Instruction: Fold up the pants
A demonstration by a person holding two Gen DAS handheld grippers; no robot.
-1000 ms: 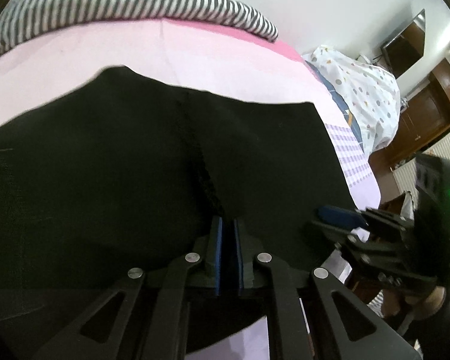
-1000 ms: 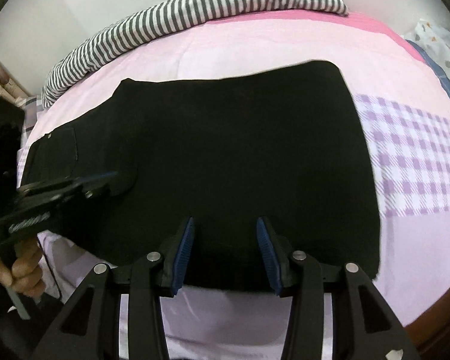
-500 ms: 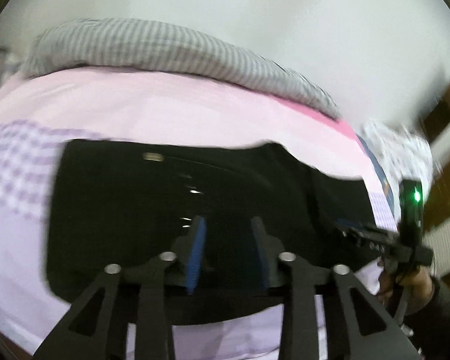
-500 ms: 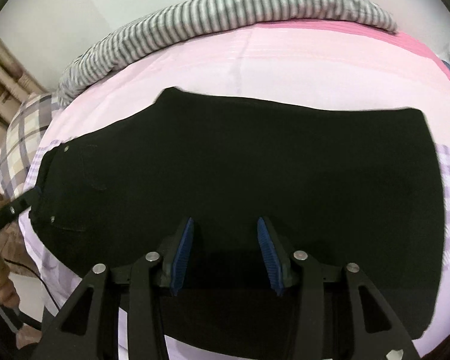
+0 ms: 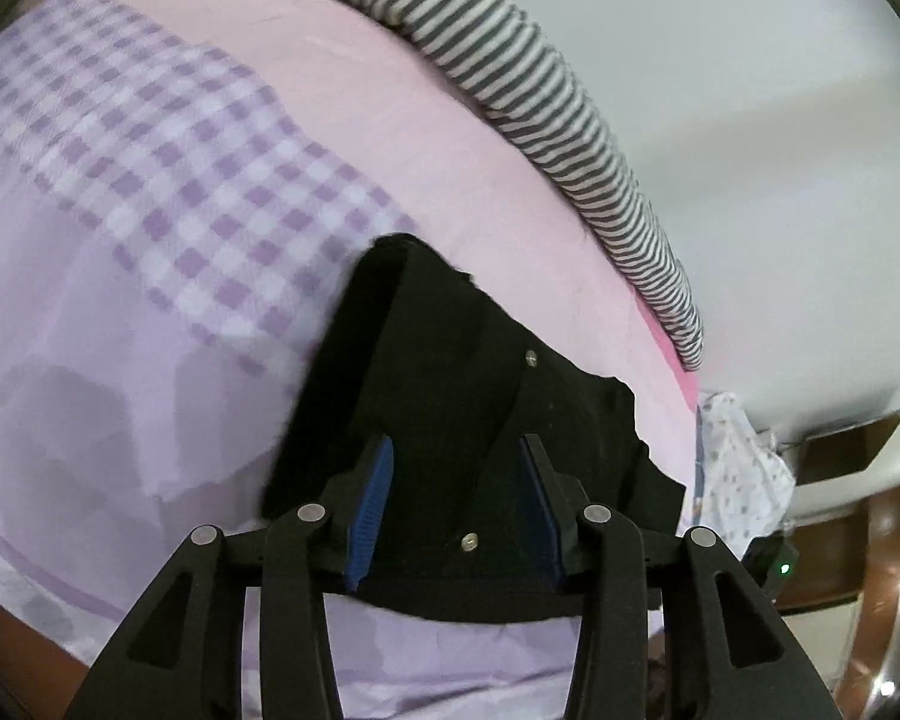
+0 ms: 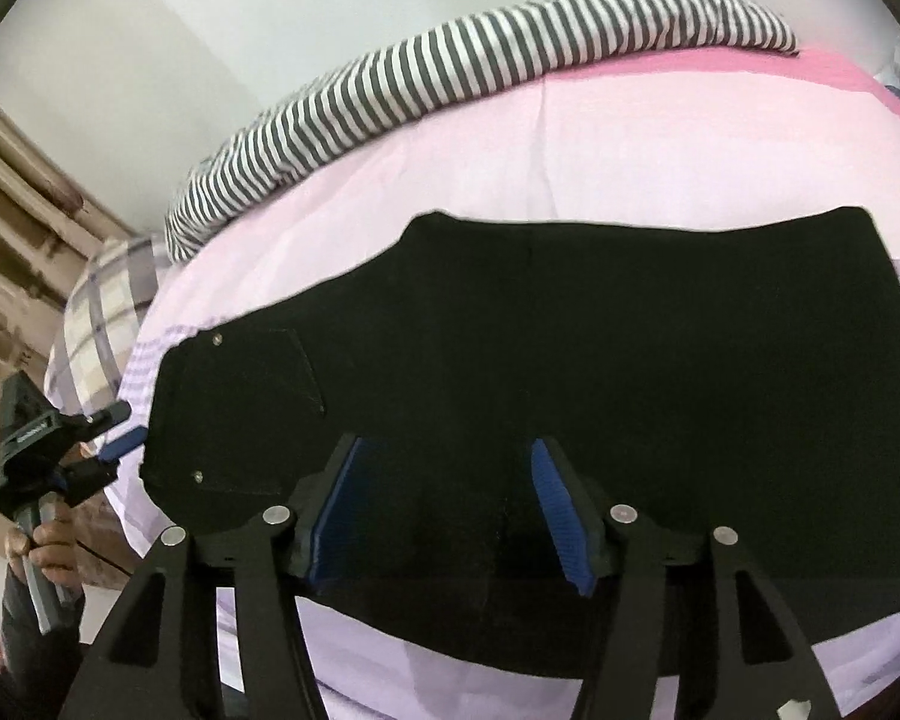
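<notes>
Black pants [image 6: 570,360] lie folded flat on the pink and lilac bed sheet [image 6: 630,144], waistband end with a back pocket at the left. My right gripper [image 6: 450,510] is open and empty just above their near edge. My left gripper [image 5: 456,510] is open and empty over the waistband end of the pants [image 5: 450,372], seen end-on. The left gripper also shows in the right wrist view [image 6: 117,432] at the pants' left end, apart from the cloth. A dark corner of the right gripper with a green light [image 5: 774,564] shows at the right in the left wrist view.
A black-and-white striped blanket [image 6: 480,72] lies along the far side of the bed by the wall. A checked pillow [image 6: 96,318] is at the left end. A purple checked patch [image 5: 180,180] of sheet lies beyond the pants. A dotted white cloth [image 5: 738,468] and wooden furniture are at the right.
My left gripper opened, let go of the pants and swung round to their waistband end. My right gripper stayed open and drew closer over the pants' near edge.
</notes>
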